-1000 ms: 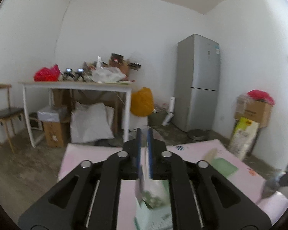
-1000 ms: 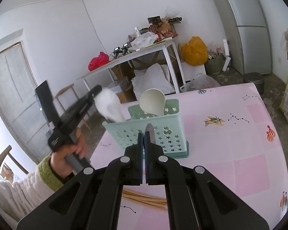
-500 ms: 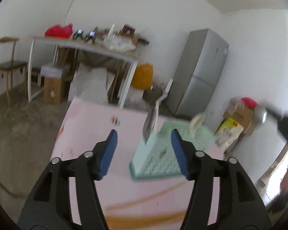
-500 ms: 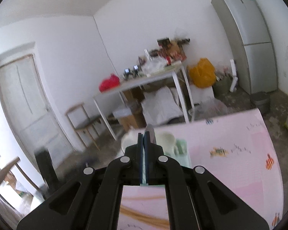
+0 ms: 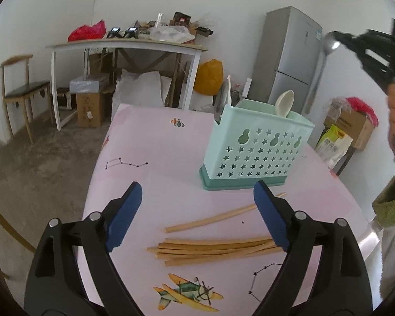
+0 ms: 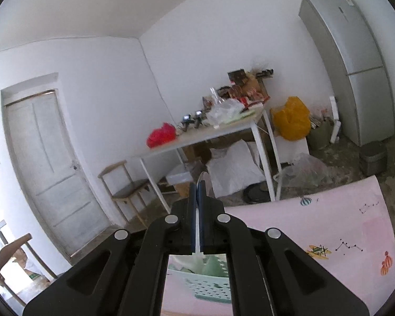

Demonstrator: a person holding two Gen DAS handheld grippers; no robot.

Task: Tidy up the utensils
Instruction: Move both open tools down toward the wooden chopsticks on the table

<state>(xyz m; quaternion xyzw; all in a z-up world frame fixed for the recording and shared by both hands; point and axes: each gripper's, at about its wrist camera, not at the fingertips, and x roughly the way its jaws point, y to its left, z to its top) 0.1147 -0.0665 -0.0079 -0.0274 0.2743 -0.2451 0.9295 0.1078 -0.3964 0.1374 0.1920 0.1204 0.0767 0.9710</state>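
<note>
A mint-green utensil holder (image 5: 255,147) with star holes stands on the pink table (image 5: 150,158). A white spoon (image 5: 284,102) and a metal utensil (image 5: 221,100) stand in it. Several wooden chopsticks (image 5: 213,247) lie in front of it. My left gripper (image 5: 197,210) is open and empty, low over the chopsticks. My right gripper (image 6: 197,192) is shut on a metal spoon (image 5: 330,43), held high at the upper right of the left wrist view. In the right wrist view the holder (image 6: 210,281) shows below the fingers.
Behind the pink table stand a white cluttered table (image 5: 129,44), a chair (image 5: 21,89), boxes and bags on the floor, and a grey fridge (image 5: 289,58). A door (image 6: 47,173) is at the left in the right wrist view.
My left gripper has opened, let go of the metal utensil into the holder and drawn back and down toward the chopsticks. My right gripper has risen above the holder with its spoon.
</note>
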